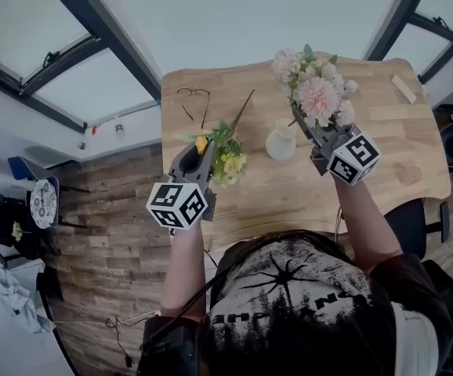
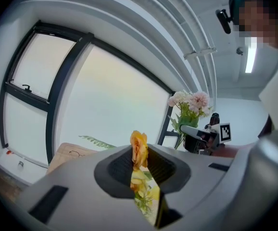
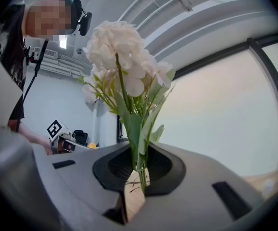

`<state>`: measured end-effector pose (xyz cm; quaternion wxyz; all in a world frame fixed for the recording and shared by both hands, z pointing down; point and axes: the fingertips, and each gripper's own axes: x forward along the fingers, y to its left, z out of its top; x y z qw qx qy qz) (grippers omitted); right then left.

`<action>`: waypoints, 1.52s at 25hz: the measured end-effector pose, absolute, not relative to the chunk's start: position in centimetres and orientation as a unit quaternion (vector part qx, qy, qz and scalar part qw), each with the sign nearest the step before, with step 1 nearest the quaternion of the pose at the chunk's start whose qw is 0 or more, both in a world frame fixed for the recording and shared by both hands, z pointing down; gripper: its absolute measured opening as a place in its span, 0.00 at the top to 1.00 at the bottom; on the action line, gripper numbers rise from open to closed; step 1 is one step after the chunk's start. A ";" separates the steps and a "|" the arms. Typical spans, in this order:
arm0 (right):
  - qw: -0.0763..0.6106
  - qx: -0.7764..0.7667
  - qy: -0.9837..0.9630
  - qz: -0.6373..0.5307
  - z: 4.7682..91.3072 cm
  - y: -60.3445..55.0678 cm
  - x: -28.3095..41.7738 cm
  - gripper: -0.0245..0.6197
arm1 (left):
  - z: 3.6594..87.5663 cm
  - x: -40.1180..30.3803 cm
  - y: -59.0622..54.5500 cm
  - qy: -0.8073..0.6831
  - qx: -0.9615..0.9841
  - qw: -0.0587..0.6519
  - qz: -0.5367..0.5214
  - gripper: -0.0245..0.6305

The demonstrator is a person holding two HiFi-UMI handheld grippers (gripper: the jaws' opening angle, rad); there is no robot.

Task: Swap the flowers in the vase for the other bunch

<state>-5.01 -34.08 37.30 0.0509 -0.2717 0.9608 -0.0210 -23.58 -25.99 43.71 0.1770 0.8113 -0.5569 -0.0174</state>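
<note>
L claw (image 2: 143,173), yellow bunch (image 2: 139,148) clamped betw jaws

We think this is an office-like room: a big wooden table (image 1: 383,131), tall dark-framed windows (image 2: 115,95), a dark chair (image 1: 411,224), a wood floor (image 1: 109,210), and a tube lamp (image 2: 249,54) on the ceiling.

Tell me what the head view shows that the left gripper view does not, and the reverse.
Only the head view shows the white vase, standing empty. Only the left gripper view shows the ceiling light and, close up, the left gripper with its jaws closed on the yellow bunch. Both show that bunch, the wooden table and the pink bunch held in the right gripper.
</note>
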 end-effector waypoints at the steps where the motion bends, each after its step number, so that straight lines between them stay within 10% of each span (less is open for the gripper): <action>1: 0.050 -0.271 0.961 -0.025 37.7 -34.4 -5.4 0.90 | 43.8 -23.8 -26.1 -0.556 0.812 0.178 -0.015 0.85; 38: 0.004 -0.317 0.948 -0.034 48.3 -35.0 -6.2 0.84 | 48.3 -23.6 -26.3 -0.519 0.826 0.219 0.030 0.85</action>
